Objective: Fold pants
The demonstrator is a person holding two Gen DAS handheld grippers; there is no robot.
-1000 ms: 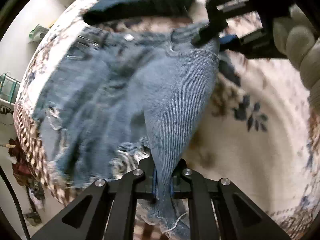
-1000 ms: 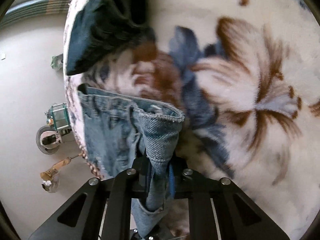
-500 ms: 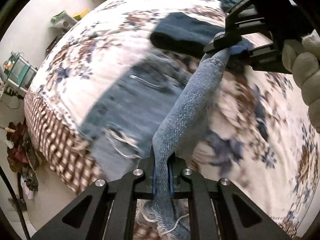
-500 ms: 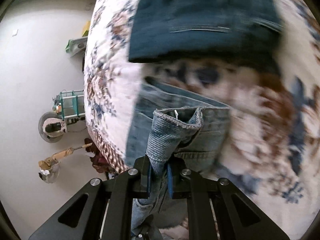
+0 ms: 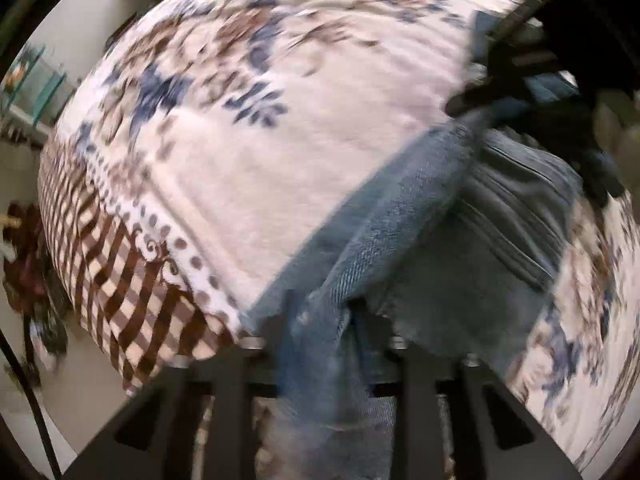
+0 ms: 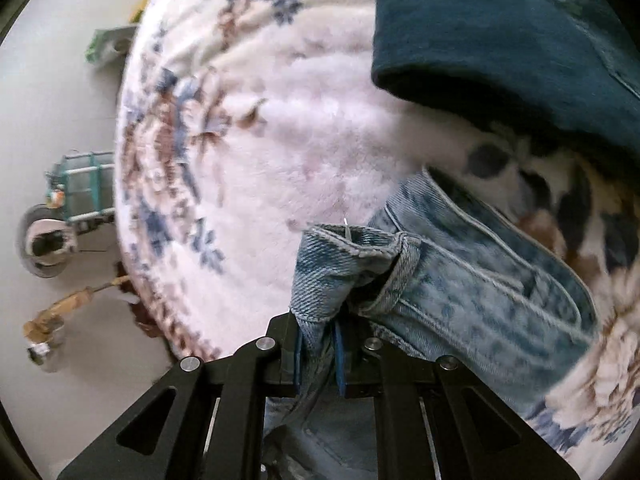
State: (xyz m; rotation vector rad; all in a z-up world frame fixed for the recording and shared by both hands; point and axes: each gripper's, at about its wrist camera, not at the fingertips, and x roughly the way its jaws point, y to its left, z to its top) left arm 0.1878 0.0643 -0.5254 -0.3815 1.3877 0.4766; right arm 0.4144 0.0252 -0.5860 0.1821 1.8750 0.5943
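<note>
The left gripper [image 5: 320,344], black and two-fingered, is closed on a fold of the light blue denim pants [image 5: 420,240], which stretch away across the fluffy white floral blanket [image 5: 280,140] toward the right gripper [image 5: 480,104]. The view is motion-blurred.

From the right wrist, the right gripper [image 6: 318,344] is clamped on the pants' waistband [image 6: 348,248]; the denim [image 6: 480,288] lies on the blanket [image 6: 300,140], near a folded dark teal garment [image 6: 500,40].
</note>
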